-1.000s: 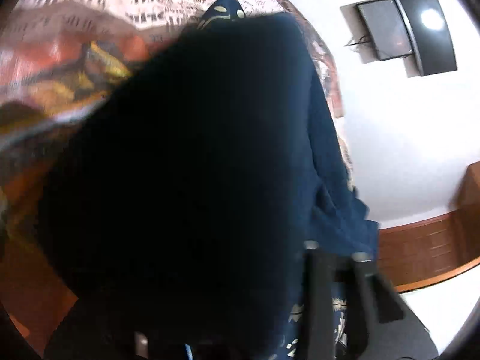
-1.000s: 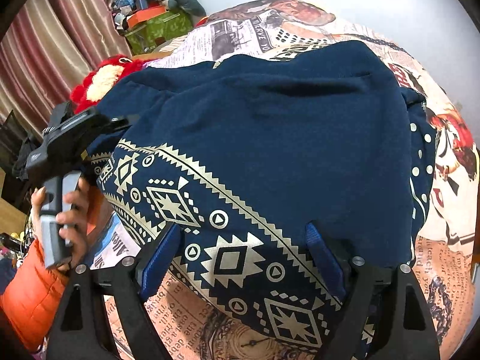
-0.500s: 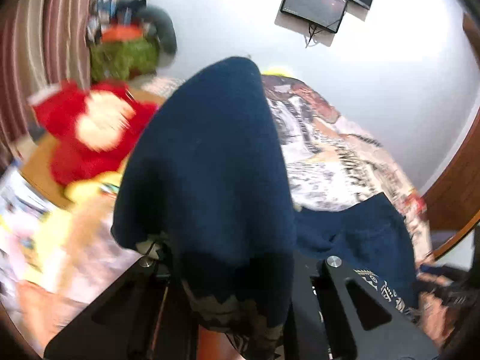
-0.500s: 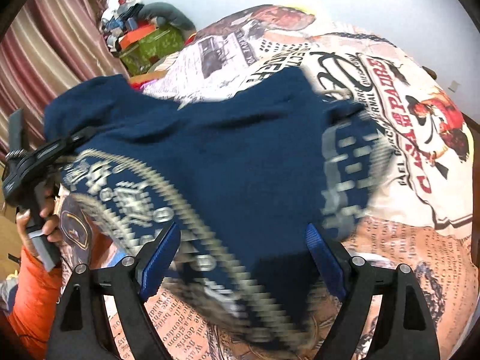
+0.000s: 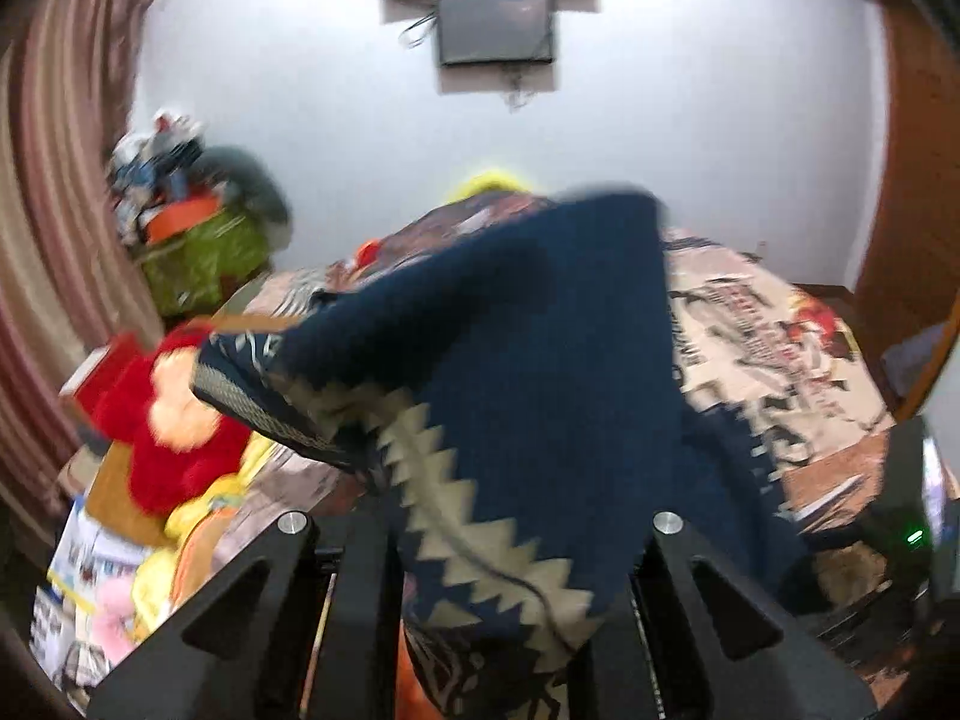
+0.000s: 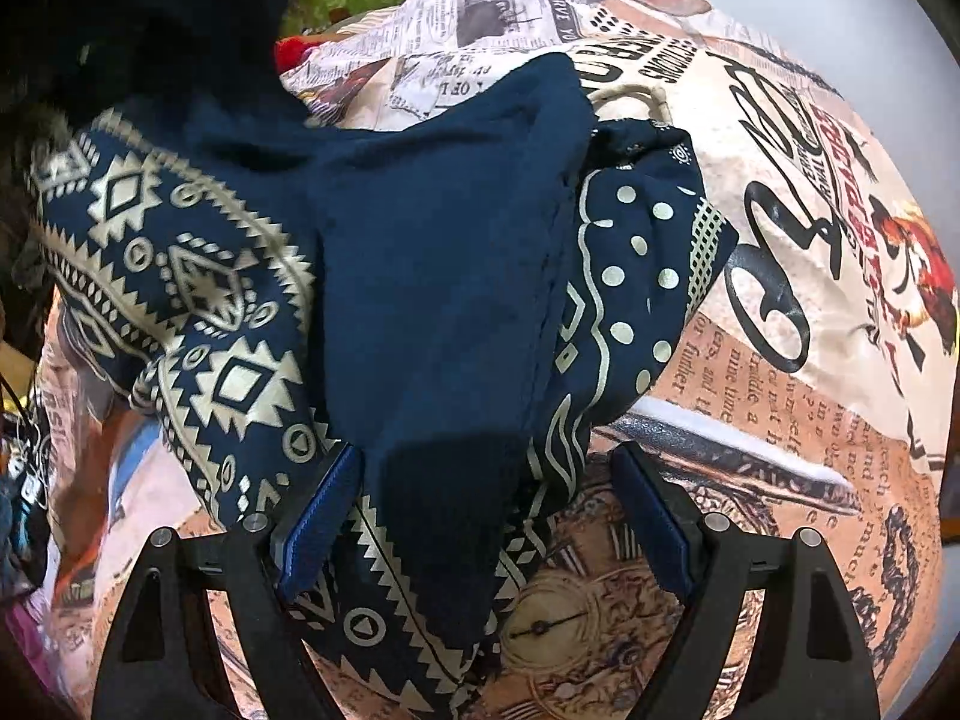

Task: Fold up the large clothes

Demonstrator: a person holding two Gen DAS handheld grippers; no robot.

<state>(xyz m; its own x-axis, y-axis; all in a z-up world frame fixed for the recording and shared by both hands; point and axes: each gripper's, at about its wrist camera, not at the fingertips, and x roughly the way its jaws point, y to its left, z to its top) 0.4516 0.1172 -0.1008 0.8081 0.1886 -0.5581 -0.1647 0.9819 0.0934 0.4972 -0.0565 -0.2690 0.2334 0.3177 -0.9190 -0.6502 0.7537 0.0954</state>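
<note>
Item: navy blue cloth garment with cream geometric print (image 6: 420, 276), part lifted, part heaped on the newspaper-print bed cover (image 6: 810, 276).

Risks: cloth slipping from the left gripper (image 5: 504, 600) mid-swing; loose folds bunching rather than lying flat; the hem brushing the red plush toy (image 5: 162, 420).

Pose: left gripper raised, fingers clamped on a hanging edge. Right gripper (image 6: 486, 516) low over the bed, fingers spread, cloth draped between them, ungripped.
</note>
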